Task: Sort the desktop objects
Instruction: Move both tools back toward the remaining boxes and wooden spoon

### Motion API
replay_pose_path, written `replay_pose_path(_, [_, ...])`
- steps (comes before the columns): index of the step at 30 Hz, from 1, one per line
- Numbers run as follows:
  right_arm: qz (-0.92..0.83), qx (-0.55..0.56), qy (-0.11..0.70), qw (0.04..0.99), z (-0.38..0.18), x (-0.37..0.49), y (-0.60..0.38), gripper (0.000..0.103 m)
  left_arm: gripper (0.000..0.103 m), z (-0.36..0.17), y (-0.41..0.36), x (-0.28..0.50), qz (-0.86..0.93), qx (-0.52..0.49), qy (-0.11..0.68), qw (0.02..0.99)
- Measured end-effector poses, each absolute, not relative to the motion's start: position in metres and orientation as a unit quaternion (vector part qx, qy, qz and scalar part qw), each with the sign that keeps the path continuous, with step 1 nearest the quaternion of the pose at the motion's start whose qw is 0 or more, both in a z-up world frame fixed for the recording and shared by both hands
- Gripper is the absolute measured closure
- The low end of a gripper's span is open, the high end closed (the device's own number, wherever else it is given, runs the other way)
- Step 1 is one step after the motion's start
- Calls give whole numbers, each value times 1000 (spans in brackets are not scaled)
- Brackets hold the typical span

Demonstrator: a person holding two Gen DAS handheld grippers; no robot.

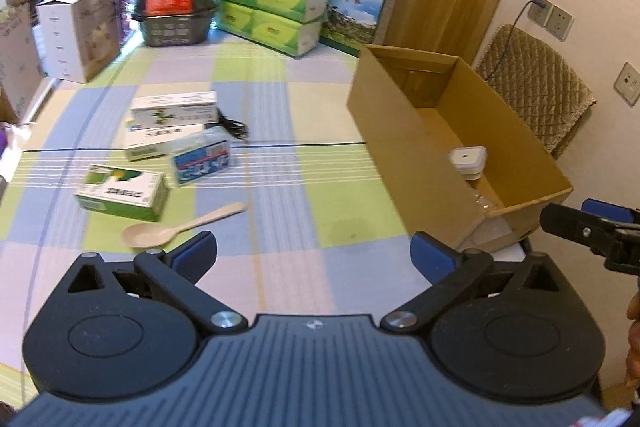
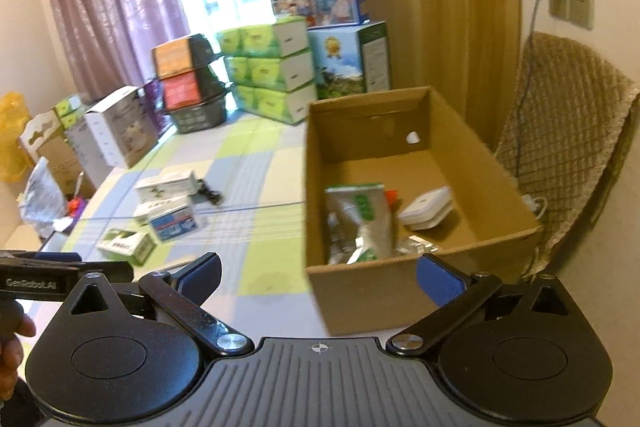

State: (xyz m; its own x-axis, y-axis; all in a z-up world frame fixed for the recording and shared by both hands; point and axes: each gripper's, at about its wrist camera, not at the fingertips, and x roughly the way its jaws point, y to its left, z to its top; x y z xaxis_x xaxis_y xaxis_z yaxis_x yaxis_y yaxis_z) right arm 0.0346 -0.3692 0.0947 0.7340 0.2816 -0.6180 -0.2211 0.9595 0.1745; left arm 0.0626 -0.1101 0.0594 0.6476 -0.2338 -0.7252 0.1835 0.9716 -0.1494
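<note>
Left wrist: left gripper point(image 1: 314, 257) spread, spoon point(image 1: 182, 225) near

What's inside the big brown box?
Inside the cardboard box lie a green-and-white pouch, a white square container and something orange, mostly hidden behind the pouch.

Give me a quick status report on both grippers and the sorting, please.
Left gripper open, empty. Right gripper open, empty. Spoon and small boxes on table; cardboard box partly filled. Nothing in the way.
</note>
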Motion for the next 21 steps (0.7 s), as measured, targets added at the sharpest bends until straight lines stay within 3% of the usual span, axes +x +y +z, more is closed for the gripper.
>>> replay_pose_path(21, [230, 7, 377, 897, 56, 20, -279, 2, 2, 33, 21, 27, -11, -42, 421, 906])
